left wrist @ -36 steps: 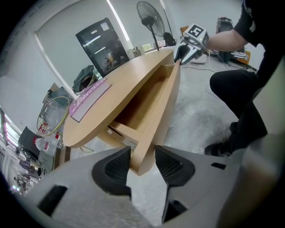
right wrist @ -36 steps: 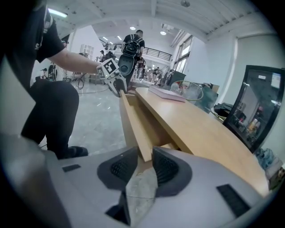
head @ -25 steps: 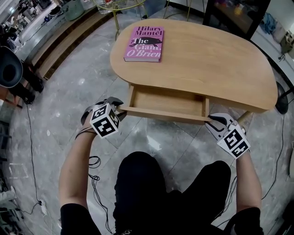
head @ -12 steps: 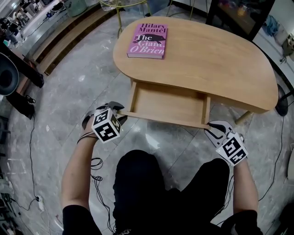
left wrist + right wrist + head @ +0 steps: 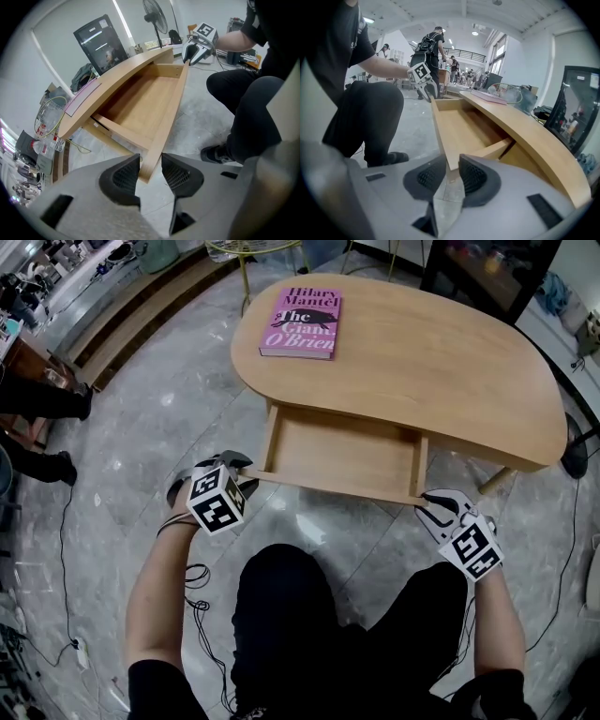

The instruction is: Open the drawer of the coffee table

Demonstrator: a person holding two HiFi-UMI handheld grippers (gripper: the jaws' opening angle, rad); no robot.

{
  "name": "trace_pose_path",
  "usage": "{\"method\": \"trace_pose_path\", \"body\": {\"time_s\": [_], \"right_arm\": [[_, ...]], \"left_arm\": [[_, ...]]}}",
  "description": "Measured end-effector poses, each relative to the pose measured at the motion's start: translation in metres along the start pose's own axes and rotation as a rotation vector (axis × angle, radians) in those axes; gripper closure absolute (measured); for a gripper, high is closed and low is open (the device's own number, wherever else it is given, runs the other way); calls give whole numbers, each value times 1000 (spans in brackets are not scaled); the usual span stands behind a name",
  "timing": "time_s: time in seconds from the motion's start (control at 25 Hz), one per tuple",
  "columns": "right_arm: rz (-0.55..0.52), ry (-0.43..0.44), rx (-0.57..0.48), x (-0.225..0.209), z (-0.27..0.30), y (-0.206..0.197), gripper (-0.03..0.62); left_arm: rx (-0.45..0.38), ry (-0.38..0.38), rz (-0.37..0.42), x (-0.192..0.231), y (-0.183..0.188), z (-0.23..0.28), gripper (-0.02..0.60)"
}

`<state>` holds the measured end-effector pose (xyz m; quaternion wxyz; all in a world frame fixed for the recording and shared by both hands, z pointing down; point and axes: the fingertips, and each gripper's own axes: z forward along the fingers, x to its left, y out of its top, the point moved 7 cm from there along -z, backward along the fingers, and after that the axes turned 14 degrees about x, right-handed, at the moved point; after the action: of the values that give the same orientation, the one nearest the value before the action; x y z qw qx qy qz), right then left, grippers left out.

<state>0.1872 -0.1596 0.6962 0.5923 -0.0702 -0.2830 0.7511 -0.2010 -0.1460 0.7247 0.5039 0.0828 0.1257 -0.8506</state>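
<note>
"Where's that light wooden drawer (image 5: 342, 454) now?"

"It's pulled well out from under the kidney-shaped light wooden coffee table (image 5: 450, 362), towards the person (image 5: 309, 634) crouched in front of it. You can look straight down into its plain wooden tray."

"And the tongs?"

"The left gripper (image 5: 246, 470) has its black ribbed pads clamped on the left end of the drawer's front board (image 5: 328, 486), one pad on each face. The right gripper (image 5: 427, 498) pinches the right end of the same board in the same way."

"Anything on top?"

"A pink paperback book (image 5: 302, 322) lies flat near the far left edge of the tabletop, well apart from the drawer. Under it all are grey marbled floor tiles (image 5: 169, 409)."
</note>
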Motion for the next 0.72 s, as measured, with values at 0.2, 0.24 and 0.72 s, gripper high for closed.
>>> {"method": "trace_pose_path", "body": {"time_s": [0.2, 0.24, 0.72], "right_arm": [[-45, -6, 14, 3, -2, 1, 502], [-58, 0, 18, 5, -2, 1, 503], [-41, 44, -3, 22, -2, -4, 507]], "left_arm": [[7, -17, 16, -1, -2, -1, 431], [10, -30, 18, -1, -3, -2, 433], [21, -67, 22, -12, -12, -1, 437]]}}
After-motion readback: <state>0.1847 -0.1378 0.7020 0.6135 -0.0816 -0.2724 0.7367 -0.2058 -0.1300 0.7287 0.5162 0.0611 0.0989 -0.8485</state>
